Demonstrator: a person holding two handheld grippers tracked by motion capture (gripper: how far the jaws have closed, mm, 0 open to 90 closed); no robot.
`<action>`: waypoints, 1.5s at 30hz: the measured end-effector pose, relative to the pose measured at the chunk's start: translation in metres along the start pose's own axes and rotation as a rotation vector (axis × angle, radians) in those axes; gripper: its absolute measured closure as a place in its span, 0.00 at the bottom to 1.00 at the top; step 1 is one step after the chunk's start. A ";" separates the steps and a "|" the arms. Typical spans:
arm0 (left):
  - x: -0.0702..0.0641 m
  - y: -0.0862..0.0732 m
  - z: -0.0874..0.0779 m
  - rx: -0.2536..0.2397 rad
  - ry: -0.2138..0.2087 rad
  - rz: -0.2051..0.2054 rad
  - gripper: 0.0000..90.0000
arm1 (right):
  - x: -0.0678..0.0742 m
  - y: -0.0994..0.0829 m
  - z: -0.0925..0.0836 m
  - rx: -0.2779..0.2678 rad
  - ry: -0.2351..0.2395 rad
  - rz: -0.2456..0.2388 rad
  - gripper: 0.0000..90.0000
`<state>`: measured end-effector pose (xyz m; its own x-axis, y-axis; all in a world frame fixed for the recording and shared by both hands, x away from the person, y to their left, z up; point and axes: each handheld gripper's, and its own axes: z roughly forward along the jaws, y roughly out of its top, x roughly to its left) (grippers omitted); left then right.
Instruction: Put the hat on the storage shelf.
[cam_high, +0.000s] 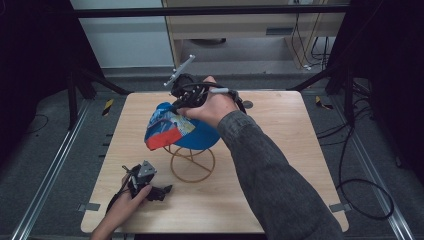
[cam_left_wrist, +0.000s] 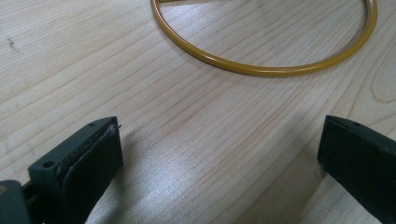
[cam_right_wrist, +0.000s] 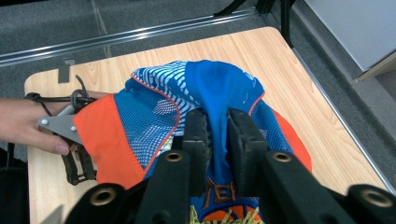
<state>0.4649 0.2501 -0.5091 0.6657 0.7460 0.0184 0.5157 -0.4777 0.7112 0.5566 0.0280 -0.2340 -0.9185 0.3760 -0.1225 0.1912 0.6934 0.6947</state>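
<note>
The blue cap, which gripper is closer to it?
Right. The right gripper has the blue cap's fabric between its jaws; the left gripper rests on the table, apart from it.

The wire stand (cam_high: 192, 162) sits on the counter (cam_high: 280, 150) near its middle, a little toward the near edge. The cap (cam_high: 177, 131) lies on top of the stand, overhanging it toward the left edge. The right gripper (cam_high: 176, 106) is at the cap's far side, over the counter's far half. The left gripper (cam_high: 165, 190) rests on the counter just left of the stand, by the near left corner.
</note>
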 end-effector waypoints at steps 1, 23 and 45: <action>0.000 0.000 0.000 0.000 0.000 0.000 0.00 | 0.000 -0.001 -0.001 0.000 -0.001 0.003 0.84; 0.000 0.000 0.000 0.000 -0.001 0.000 0.00 | 0.001 -0.006 -0.012 -0.032 0.002 0.048 0.64; 0.000 0.000 0.000 0.000 0.000 0.000 0.00 | 0.002 -0.015 -0.016 -0.040 -0.013 0.072 0.48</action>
<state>0.4649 0.2501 -0.5092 0.6659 0.7459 0.0181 0.5157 -0.4776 0.7114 0.5463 0.0087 -0.2332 -0.8981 0.4323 -0.0804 0.2425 0.6395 0.7295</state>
